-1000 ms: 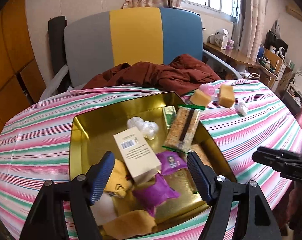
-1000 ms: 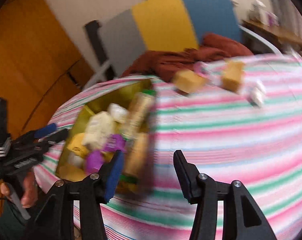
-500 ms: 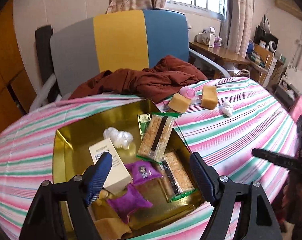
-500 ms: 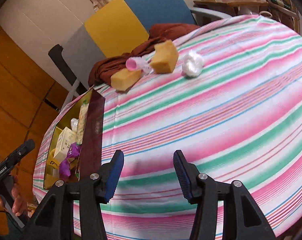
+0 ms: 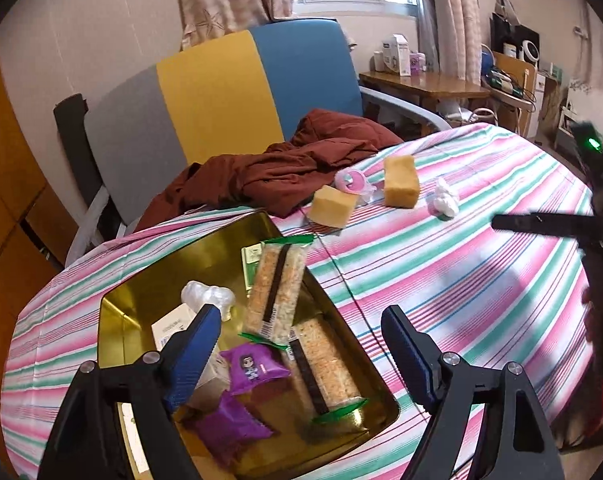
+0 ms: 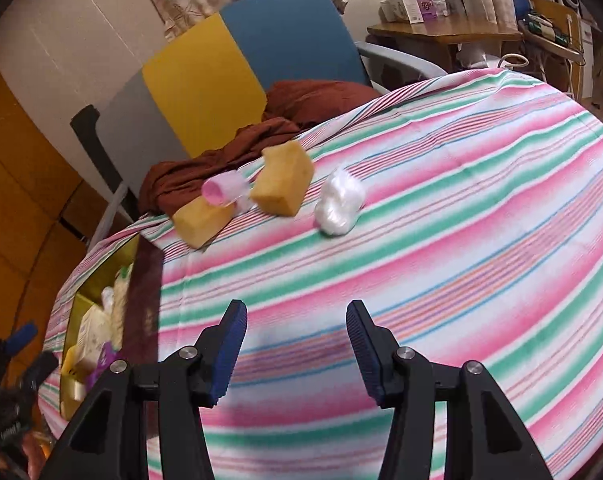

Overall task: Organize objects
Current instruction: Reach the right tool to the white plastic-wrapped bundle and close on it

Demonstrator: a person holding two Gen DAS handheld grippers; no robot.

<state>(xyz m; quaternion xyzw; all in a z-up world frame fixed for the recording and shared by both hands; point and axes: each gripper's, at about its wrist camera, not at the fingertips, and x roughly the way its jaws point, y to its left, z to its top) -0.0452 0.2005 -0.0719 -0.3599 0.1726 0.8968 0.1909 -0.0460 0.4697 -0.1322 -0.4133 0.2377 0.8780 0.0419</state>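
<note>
Labels: nothing legible. White box (image 5: 173, 326) in the gold tray (image 5: 149, 280) has a barcode and small print, too small to read. Upper purple packet (image 5: 251, 366) shows a cartoon face, its text unreadable. Small green packet (image 5: 250, 258) at the tray's far side has print, also unreadable.

Left gripper (image 5: 297, 354): jaws wide, have just been opening, nothing pinched. It hangs over the tray's near right part; no contact that I can see. Blue left pad (image 5: 193, 354) overlaps the white box in view, can't tell if touching.

Right gripper (image 6: 297, 344): jaws moderately apart, empty, over bare striped tablecloth (image 6: 461, 240) near the table's front edge.

Tray contents: two clear-wrapped cereal bars (image 5: 277, 288) with green ends, one propped on the far right wall, one along the right wall nearer the front; a second purple packet (image 5: 229, 426) near the front; white crumpled plastic (image 5: 205, 296) mid-tray.

Loose on the table toward the far edge, right of the tray: two yellow sponge blocks (image 6: 283, 184), a pink roll (image 6: 221, 190) between them, a white plastic wad (image 6: 339, 204) just right of those. Rust-red cloth (image 5: 285, 168) hangs over the far edge onto the chair (image 5: 221, 96).
</note>
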